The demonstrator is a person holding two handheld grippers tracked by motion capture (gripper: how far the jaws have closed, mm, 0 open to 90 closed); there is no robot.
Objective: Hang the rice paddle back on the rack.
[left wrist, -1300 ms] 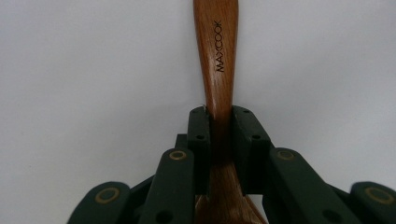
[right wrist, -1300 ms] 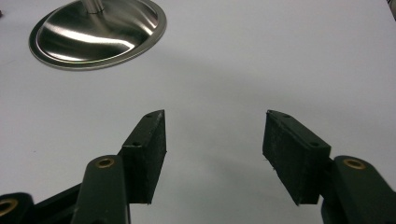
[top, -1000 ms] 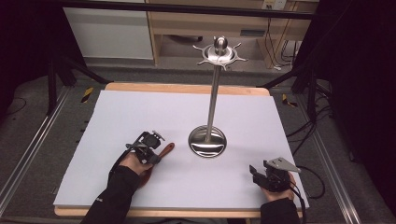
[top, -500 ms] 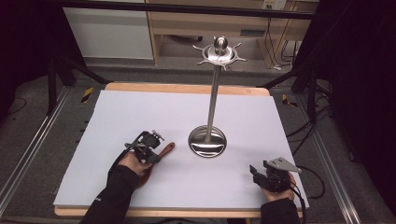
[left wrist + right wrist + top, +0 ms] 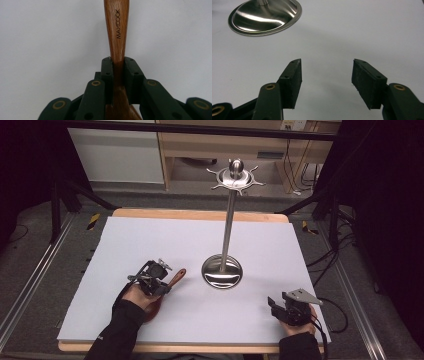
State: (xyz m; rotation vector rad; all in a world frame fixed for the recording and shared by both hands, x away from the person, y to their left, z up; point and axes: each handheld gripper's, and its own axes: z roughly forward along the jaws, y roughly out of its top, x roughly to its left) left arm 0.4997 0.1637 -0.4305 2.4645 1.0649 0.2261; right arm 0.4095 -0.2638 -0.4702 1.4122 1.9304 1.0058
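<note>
A brown wooden spoon (image 5: 170, 285) marked MAXCOOK lies on the white table cover (image 5: 150, 240) at the front left. My left gripper (image 5: 159, 286) is shut on its handle (image 5: 117, 47), which runs out ahead between the jaws. A tall steel utensil stand (image 5: 227, 227) with a round base (image 5: 264, 15) and a hooked crown rises at the table's middle. My right gripper (image 5: 275, 307) rests open near the front right corner; its jaws (image 5: 325, 80) stand wide apart above bare cover with nothing between them.
The wooden table edge (image 5: 200, 214) borders the white cover at the back. Behind it stands a shelf unit (image 5: 225, 150). Cables (image 5: 340, 265) trail on the floor at the right. Metal rails run along both sides.
The left gripper with the spoon has shifted slightly. The right gripper has stayed where it was.
</note>
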